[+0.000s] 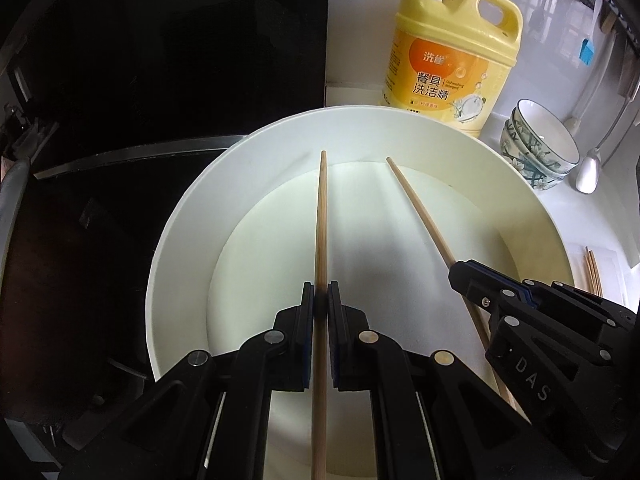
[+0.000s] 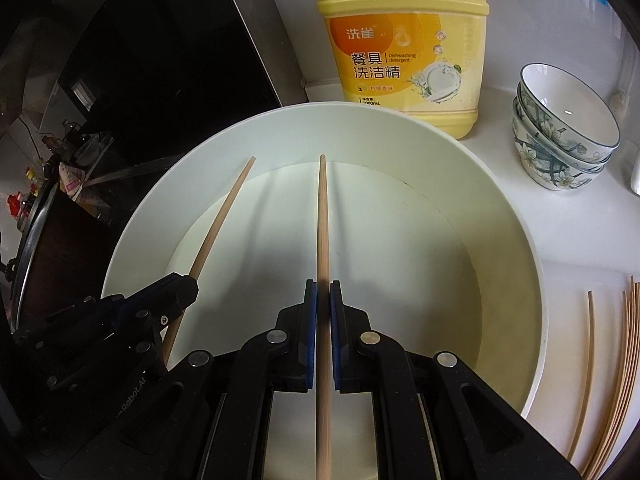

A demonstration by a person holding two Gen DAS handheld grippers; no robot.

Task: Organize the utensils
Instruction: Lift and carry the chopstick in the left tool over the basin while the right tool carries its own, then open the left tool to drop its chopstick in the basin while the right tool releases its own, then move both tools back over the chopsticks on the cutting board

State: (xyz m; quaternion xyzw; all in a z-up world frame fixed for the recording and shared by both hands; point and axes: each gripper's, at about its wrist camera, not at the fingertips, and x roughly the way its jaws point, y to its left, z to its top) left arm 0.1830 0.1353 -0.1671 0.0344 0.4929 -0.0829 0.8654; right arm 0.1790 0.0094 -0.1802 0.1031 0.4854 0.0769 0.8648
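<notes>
While angled steeply down over the white tub (image 1: pixel 168 264), left gripper (image 1: pixel 320 300) clenched on a wooden chopstick (image 1: pixel 320 232), the stick running straight out between the blue-edged pads with its tip near the tub's far wall. Just beside it, right gripper (image 2: pixel 323 300) likewise clamped on a second chopstick (image 2: pixel 323 220), slanting in from the right of the left camera's view and pointing into the same tub. Matte black plastic linkages with round silver pins; "DAS" legible on the right gripper's body. Tub round, smooth, deep-walled, nothing lying on its floor. Behind it, a yellow plastic detergent jug (image 2: pixel 404 48) with pump top and moulded handle, orange label reading "Dishwashing detergent" and "1000mL" beside Chinese characters. To the right, stacked ceramic bowls (image 2: pixel 560 136), white inside, floral outside. More thin chopsticks (image 2: pixel 624 360) lying loose on the white counter (image 2: pixel 560 320), right of the tub. Glossy black cooktop (image 1: pixel 160 60) to the left.
</notes>
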